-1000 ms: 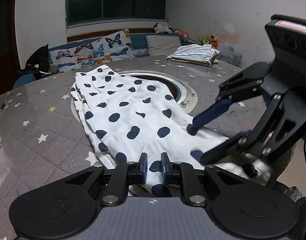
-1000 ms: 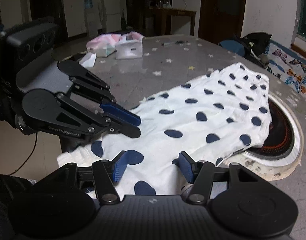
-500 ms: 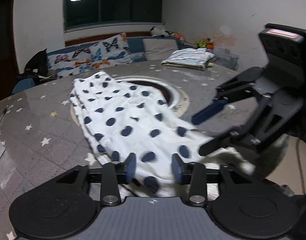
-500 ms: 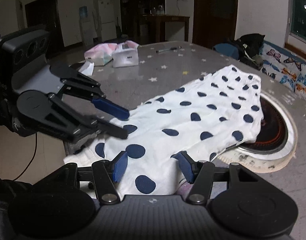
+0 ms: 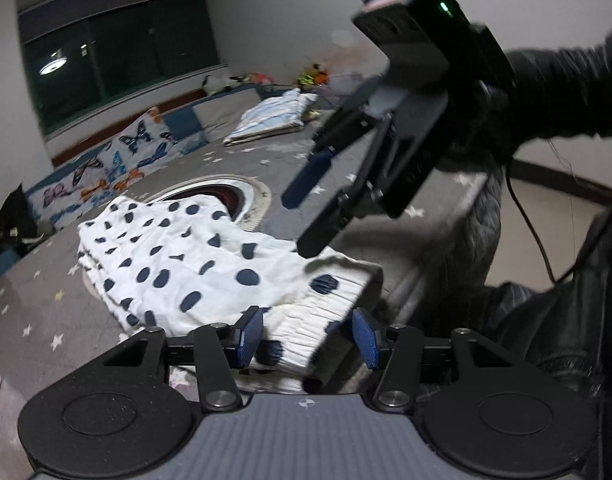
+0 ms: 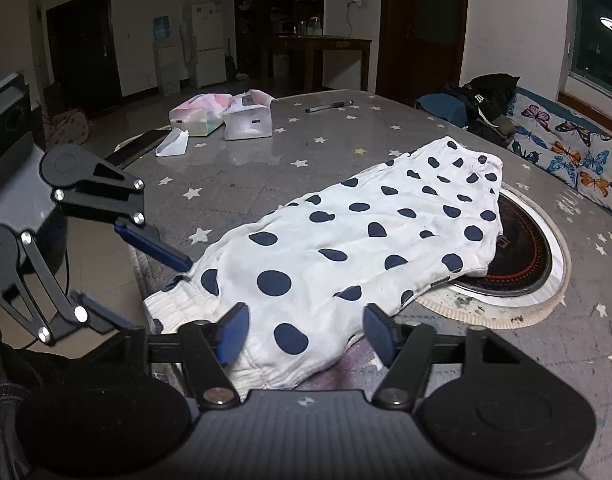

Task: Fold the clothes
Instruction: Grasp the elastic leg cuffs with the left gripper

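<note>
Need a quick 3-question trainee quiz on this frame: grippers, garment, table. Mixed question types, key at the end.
1. True or false: the left gripper is open, its fingers either side of the ribbed waistband.
2. Multiple choice: the far end of the polka-dot garment partly covers A) the tissue boxes, B) the round burner inset, C) the pen.
3. Fill in: the right gripper is ____ , gripping nothing.

Key: 1 true; 2 B; 3 open. The tissue boxes and pen lie apart from the garment, farther across the star-patterned table.
</note>
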Demonstrator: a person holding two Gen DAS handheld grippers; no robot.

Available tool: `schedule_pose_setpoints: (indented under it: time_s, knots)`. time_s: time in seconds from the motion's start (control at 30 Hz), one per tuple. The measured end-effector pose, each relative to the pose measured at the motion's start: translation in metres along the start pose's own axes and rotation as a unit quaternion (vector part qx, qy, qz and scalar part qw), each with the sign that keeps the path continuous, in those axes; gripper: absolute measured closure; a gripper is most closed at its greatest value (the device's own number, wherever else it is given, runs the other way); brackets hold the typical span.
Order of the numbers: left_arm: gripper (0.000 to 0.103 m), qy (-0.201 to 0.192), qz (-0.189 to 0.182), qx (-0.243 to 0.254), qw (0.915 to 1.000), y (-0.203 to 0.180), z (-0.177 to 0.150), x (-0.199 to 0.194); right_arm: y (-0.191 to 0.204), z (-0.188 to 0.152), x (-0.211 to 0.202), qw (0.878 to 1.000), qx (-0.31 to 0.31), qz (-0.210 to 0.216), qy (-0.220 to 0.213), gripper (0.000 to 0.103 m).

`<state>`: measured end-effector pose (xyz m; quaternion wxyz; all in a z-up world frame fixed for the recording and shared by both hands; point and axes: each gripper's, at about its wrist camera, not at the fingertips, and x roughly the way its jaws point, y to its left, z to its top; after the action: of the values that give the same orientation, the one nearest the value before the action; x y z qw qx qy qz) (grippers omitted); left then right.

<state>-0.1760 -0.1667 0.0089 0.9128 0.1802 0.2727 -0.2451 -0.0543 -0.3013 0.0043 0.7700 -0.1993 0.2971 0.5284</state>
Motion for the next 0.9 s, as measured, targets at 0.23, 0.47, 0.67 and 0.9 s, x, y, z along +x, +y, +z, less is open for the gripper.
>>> schedule_pose_setpoints:
  time_s: [0.23, 0.47, 0.67, 0.9]
  knots:
    - [0.054, 0.019, 0.022, 0.018, 0.9994, -0.001, -0.003, 0.015, 0.002, -0.005, -0.008, 1.0, 0.002, -0.006, -0.002, 0.037]
    - [0.074, 0.027, 0.034, 0.028, 0.9987, 0.001, 0.001, 0.021, 0.004, -0.009, -0.014, 1.0, 0.0, -0.008, -0.004, 0.036]
    - [0.082, 0.031, 0.017, -0.008, 0.9993, 0.021, 0.007, 0.024, 0.011, -0.012, -0.019, 1.0, -0.019, -0.008, -0.006, 0.036]
    - [0.086, 0.035, 0.001, -0.059, 0.9976, 0.051, 0.015, 0.03, 0.025, -0.017, -0.02, 0.998, -0.062, 0.002, -0.002, 0.029]
